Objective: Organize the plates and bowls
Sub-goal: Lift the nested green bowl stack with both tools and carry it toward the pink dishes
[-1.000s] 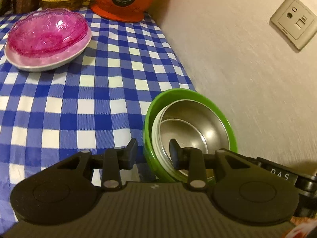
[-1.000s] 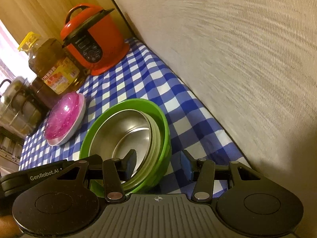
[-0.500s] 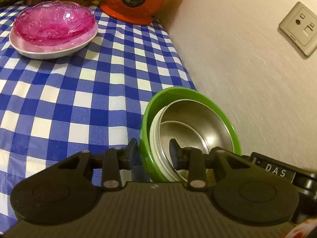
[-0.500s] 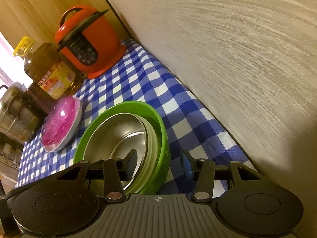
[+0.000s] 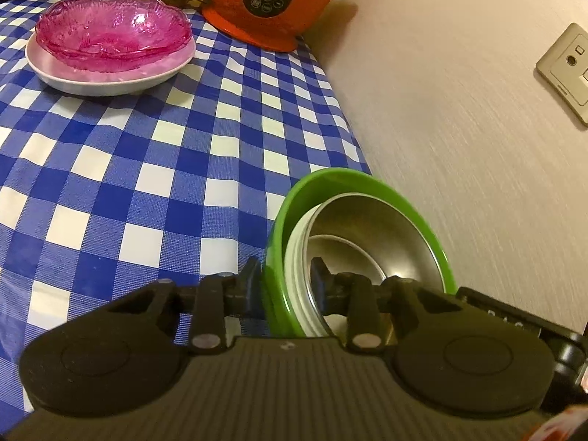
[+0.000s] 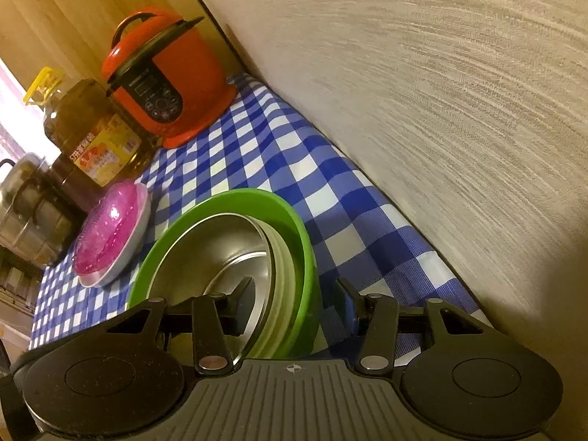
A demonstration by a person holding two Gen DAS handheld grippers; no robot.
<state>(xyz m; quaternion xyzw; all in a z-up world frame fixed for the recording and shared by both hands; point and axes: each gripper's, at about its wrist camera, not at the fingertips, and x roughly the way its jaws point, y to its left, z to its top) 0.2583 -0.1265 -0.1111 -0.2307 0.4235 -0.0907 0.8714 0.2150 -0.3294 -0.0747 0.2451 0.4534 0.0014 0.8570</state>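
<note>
A stack of bowls, steel bowl (image 5: 371, 235) nested in pale bowls inside a green bowl (image 5: 352, 180), is held tilted above the blue checked tablecloth (image 5: 147, 169). My left gripper (image 5: 284, 283) is shut on the stack's near rim, one finger outside, one inside. My right gripper (image 6: 296, 303) straddles the stack's rim (image 6: 294, 220) from the other side, its jaws wider, the outer finger apart from the green wall. Pink glass bowls (image 5: 110, 29) sit stacked on a white plate (image 5: 106, 81) at far left, also in the right wrist view (image 6: 110, 235).
A red pressure cooker (image 5: 275, 0) and an oil bottle (image 6: 88, 136) stand at the back. A wall (image 5: 459, 128) with sockets (image 5: 566, 70) runs along the table's right edge. A glass pot (image 6: 29, 205) stands at far left.
Both grippers and the bowl stack have moved forward along the wall toward the pink bowls and the cooker. The stack has tilted more.
</note>
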